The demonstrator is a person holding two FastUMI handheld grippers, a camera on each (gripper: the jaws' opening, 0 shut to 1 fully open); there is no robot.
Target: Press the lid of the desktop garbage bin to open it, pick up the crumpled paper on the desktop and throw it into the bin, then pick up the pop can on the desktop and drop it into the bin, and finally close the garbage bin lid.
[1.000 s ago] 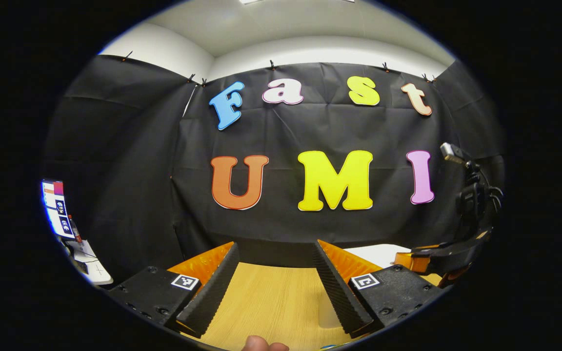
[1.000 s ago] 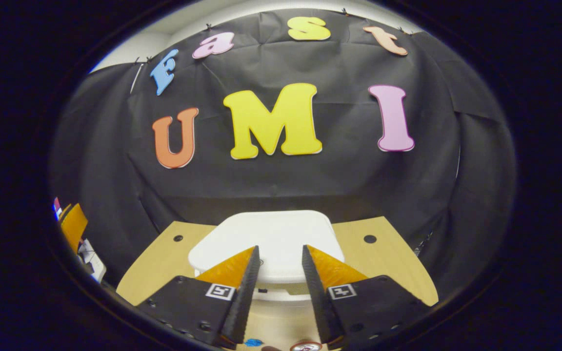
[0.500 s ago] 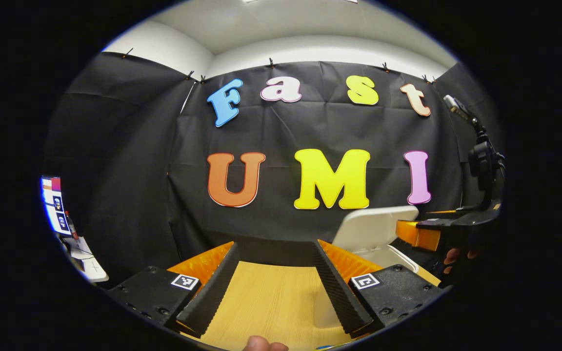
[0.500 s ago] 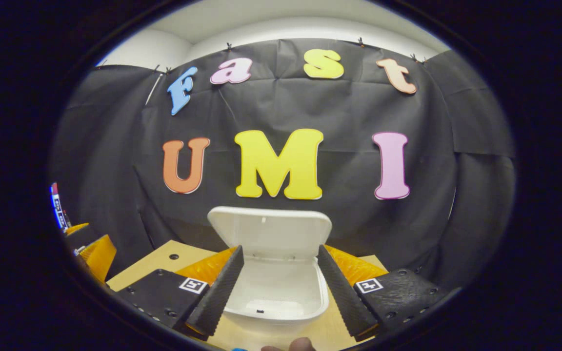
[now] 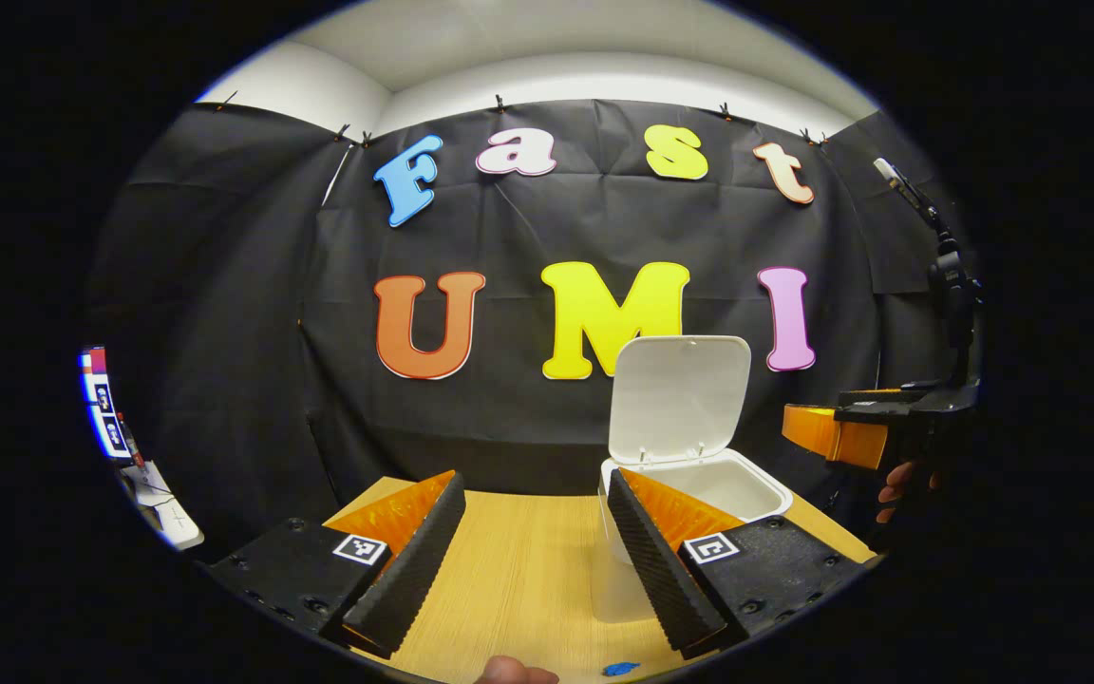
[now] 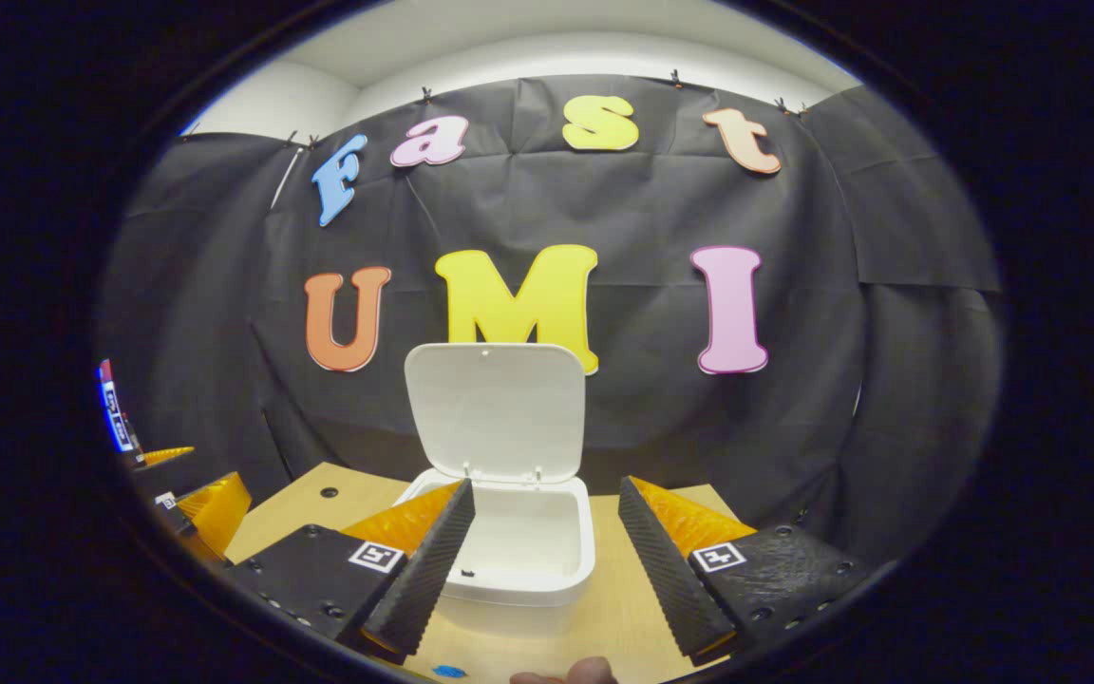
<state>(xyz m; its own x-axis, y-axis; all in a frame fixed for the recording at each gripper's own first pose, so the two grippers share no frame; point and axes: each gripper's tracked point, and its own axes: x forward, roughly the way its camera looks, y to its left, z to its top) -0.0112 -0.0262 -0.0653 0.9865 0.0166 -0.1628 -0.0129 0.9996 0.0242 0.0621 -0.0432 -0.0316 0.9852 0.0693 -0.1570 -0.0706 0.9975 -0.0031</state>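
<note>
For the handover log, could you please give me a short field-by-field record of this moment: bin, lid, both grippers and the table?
bin: white desktop bin, standing on the wooden table
lid: lid open, raised upright behind the opening
bin contents: no paper or can visible inside
left gripper: left gripper open, holding nothing, beside the bin
right gripper: right gripper open, holding nothing, facing the bin

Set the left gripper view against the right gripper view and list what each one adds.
Left gripper view adds the right gripper at the far right and the hand holding it. Right gripper view adds the left gripper at the left edge and a hole in the table. Both share the white bin, its lid up, and a blue mark; both grippers' jaws stand open.
</note>
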